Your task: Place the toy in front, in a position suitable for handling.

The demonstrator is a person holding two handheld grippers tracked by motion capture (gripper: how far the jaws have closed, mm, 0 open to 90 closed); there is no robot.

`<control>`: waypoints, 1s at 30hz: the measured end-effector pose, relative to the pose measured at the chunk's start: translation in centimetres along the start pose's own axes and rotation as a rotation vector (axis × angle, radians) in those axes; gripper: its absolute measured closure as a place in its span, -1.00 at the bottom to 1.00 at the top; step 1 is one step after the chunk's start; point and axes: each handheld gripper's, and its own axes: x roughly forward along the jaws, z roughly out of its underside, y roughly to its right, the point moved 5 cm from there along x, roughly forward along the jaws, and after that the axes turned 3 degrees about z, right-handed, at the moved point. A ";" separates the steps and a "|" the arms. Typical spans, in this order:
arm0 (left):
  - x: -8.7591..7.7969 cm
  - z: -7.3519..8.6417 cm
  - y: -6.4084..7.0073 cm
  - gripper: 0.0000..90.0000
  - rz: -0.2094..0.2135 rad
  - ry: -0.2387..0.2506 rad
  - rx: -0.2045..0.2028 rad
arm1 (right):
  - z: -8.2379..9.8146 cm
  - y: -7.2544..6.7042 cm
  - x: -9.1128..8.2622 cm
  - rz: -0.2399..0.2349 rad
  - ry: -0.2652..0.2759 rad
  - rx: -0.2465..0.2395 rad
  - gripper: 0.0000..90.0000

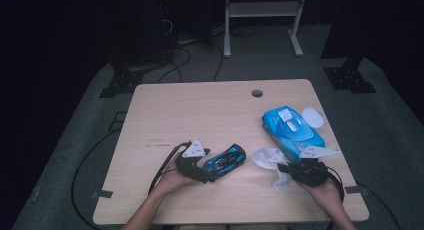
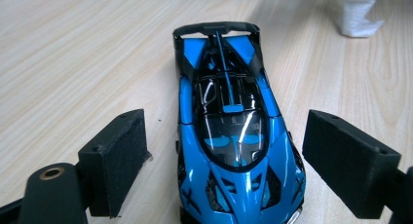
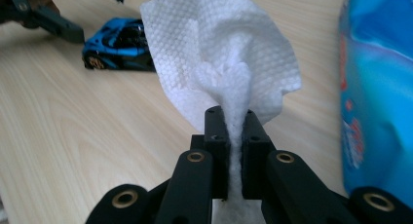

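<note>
The left gripper [image 2: 229, 151] straddles the blue toy car [image 2: 234, 136], jaws wide, nose cut off (pads not touching); the right gripper [image 3: 233, 131] pinches a white wet wipe [image 3: 219, 53].

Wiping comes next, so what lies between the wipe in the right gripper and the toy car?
Nothing visible: bare table separates the wipe, pinched in the right gripper, from the car.
</note>
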 end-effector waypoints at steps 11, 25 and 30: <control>-1.2 -0.1 -0.6 -0.65 -0.012 0.016 -0.005 | 4.0 3.0 -2.3 0.032 -0.088 0.030 0.39; -2.3 0.0 -0.9 -0.69 -0.032 0.028 -0.009 | 3.5 3.8 -5.0 0.021 0.038 0.044 0.07; -2.8 0.3 -0.9 -0.69 -0.039 0.024 -0.010 | 3.7 4.1 -5.7 0.033 0.056 0.058 0.07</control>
